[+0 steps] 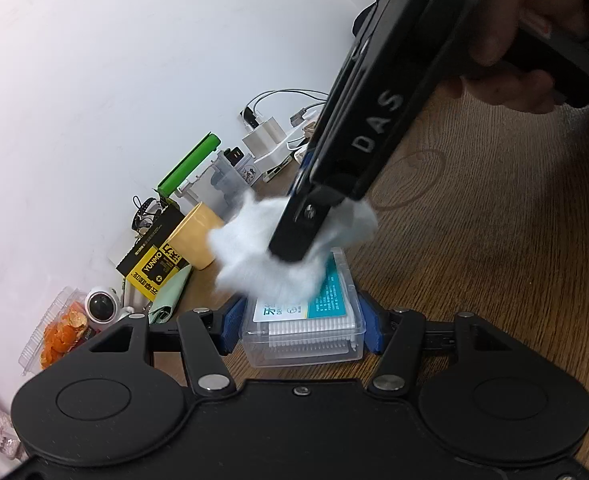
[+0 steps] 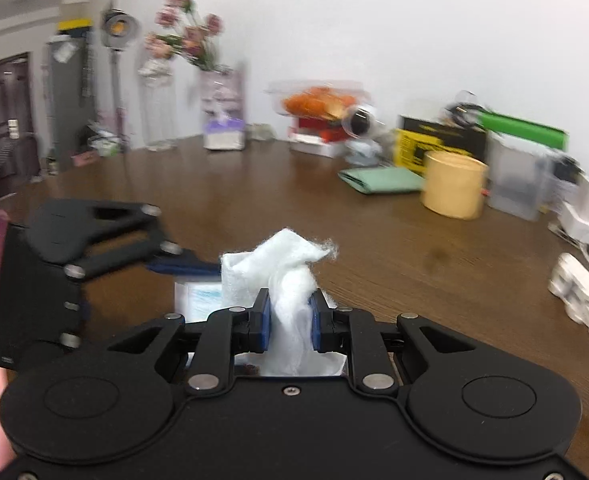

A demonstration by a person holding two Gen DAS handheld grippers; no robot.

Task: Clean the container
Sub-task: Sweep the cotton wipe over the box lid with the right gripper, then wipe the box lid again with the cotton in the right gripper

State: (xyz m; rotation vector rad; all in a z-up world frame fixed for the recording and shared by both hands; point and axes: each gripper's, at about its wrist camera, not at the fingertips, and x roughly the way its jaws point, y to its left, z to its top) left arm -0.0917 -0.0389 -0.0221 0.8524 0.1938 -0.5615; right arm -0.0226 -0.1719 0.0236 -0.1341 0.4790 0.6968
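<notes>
Clear container (image 1: 302, 332) clamped by left gripper (image 1: 300, 326). White wad (image 1: 286, 256) pinched in right gripper (image 2: 290, 322), pressed on container lid. Wiping step judged underway; strokes across lid needed next.

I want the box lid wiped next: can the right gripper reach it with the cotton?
Probably yes. The right gripper holds the cotton just over the box, which the left gripper holds; nothing lies between.
</notes>
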